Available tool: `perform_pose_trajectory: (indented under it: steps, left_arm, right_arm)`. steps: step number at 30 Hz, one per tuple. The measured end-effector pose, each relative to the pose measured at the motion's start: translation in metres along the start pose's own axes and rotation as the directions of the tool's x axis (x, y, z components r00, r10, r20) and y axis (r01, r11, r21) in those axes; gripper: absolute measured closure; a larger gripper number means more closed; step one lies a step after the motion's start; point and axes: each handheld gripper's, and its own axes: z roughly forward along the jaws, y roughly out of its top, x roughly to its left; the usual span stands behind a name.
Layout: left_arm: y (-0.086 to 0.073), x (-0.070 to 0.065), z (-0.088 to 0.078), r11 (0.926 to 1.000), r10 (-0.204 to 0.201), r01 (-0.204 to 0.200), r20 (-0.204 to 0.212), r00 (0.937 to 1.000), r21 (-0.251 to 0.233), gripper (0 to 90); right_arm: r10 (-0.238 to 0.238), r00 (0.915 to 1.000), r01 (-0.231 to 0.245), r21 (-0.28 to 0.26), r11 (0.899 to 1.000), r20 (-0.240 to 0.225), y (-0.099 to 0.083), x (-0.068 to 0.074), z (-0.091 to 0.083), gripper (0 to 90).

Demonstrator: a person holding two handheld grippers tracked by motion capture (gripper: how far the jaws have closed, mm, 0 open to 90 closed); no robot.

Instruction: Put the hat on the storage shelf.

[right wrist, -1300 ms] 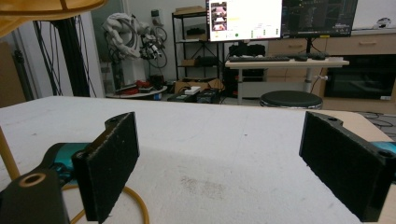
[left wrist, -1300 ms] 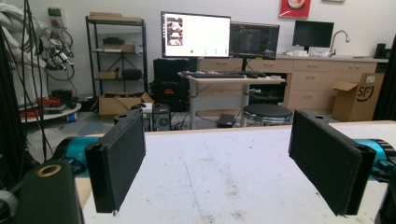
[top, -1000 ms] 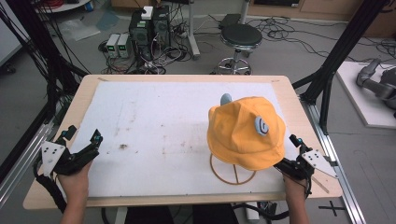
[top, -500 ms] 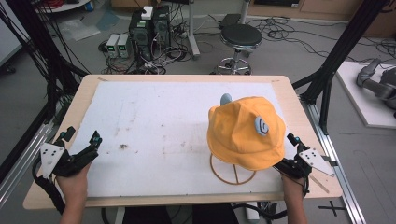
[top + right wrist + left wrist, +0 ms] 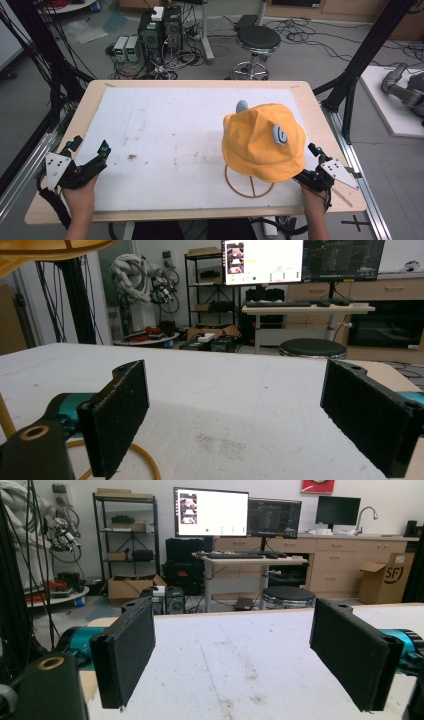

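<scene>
An orange bucket hat (image 5: 262, 142) with a small blue-and-white badge sits on a wire stand whose ring base (image 5: 250, 185) rests on the white mat at the table's right. A grey knob (image 5: 242, 106) pokes out behind the hat. My right gripper (image 5: 305, 162) lies low at the hat's right front edge, open, one jaw partly under the brim. In the right gripper view its jaws stand wide apart (image 5: 240, 415), with the brim (image 5: 45, 247) overhead and the ring (image 5: 145, 460) at the lower left. My left gripper (image 5: 91, 145) rests open near the left front edge, nothing between its jaws (image 5: 235, 650).
The white mat (image 5: 175, 125) covers most of the wooden table and carries a few dark stains in the middle. Black frame posts (image 5: 360, 60) stand at both sides. A stool (image 5: 257, 40) and electronics on the floor lie beyond the far edge.
</scene>
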Motion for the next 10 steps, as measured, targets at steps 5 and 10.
perform_pose_trajectory:
  steps: [5, 10]
  left_arm:
    - [-0.0005, 0.0003, 0.0001, 1.0, -0.006, 0.006, -0.001, 1.0, 0.002, 18.7]
    - [-0.0005, 0.0, 0.0004, 1.0, -0.008, 0.008, 0.0, 1.0, 0.0, 18.7]
  right_arm:
    - [0.0, 1.0, 0.0, -0.003, 1.0, 0.001, 0.0001, 0.0, -0.0002, 11.8]
    - [-0.004, 1.0, 0.004, -0.003, 1.0, 0.0, 0.0003, 0.0, 0.0, 11.8]
